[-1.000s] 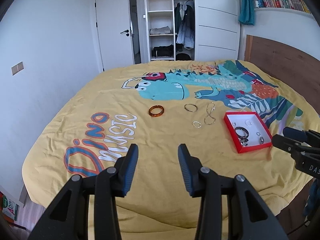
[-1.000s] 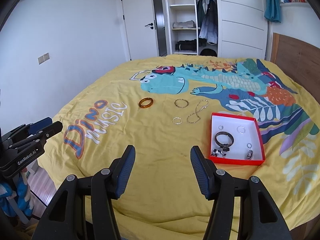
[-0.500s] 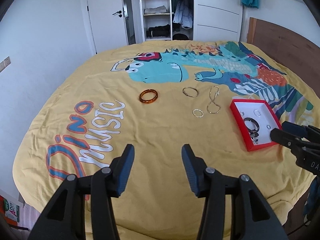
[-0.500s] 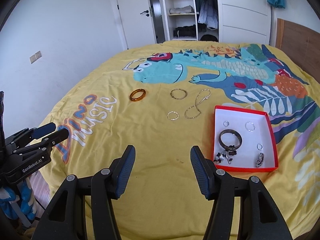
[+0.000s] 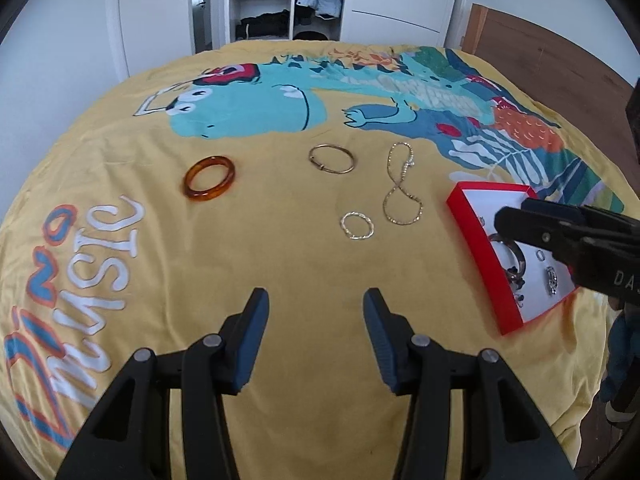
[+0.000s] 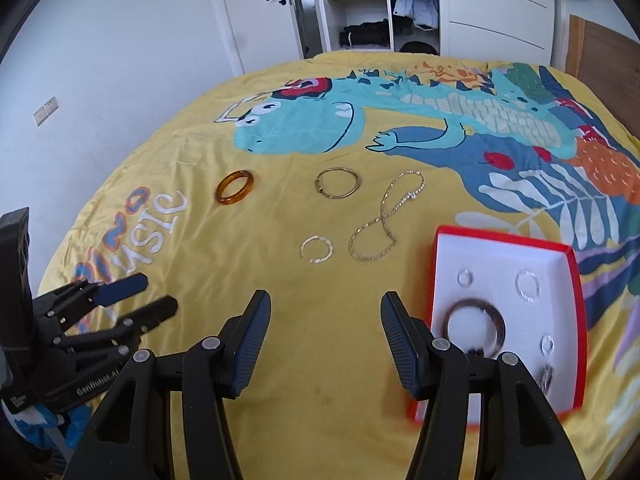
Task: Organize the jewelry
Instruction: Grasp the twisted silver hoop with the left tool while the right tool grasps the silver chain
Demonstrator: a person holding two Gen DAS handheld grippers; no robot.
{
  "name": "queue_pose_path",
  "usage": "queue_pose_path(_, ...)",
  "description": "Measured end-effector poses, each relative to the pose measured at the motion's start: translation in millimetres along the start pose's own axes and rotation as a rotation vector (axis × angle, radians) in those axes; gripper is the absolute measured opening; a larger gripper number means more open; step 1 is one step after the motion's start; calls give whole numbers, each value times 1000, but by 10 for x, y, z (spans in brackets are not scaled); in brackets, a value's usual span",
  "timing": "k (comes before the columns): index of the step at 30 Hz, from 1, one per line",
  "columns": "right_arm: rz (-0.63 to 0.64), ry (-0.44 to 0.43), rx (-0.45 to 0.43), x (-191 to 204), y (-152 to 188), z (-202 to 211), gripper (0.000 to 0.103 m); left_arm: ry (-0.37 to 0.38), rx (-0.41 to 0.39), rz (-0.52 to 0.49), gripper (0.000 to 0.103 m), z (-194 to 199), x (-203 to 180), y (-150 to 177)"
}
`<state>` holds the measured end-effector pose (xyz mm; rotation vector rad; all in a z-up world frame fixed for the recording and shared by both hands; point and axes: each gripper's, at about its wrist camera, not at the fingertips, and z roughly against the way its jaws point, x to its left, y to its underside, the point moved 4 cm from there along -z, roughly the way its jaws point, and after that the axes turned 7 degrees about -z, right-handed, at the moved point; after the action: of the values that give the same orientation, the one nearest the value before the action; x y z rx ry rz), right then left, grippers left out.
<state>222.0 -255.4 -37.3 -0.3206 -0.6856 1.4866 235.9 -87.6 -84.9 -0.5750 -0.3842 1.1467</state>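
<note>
- Both claws hang over the yellow bed [image 5: 280,264] with nothing in them. The left claw [image 5: 314,340] has its two fingers wide apart, and the right claw [image 6: 325,344] has its fingers apart too.
- Four pieces of jewelry lie loose on the bed cover: an amber bangle [image 5: 209,178], a thin gold hoop [image 5: 332,159], a gold chain [image 5: 402,189] and a small silver ring [image 5: 357,225].
- The red box [image 6: 572,276] sits on the bed to the right of the loose pieces. Its white inside already has a dark bangle [image 6: 474,326] and a few tiny rings.
- The step now looks like reaching for one loose piece, likely the small silver ring, since it is nearest to both claws.
- To do it well, bring one claw down slowly with a finger on each side of the ring's thin edge, then squeeze softly.
- The bed cover is soft, so pushing down hard could sink the ring into the cloth.
- The amber bangle is thick, shiny and see-through. The chain is twisted like a number eight and would dangle if lifted.
</note>
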Motion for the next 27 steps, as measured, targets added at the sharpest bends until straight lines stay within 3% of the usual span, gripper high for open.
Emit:
queue_pose_path(11,-73,76,144,-415,-784,-1288,57,106,27,-58,48,-949,-103,-399)
queue_pose_path(18,-112,142,254,-574,-864,-1872,57,144,54,-80,51,-1326,-205,-430)
queue_pose_path(27,-102,165,296,-652,-805,-2145,51,129,60,-103,51,-1607,-268,-458)
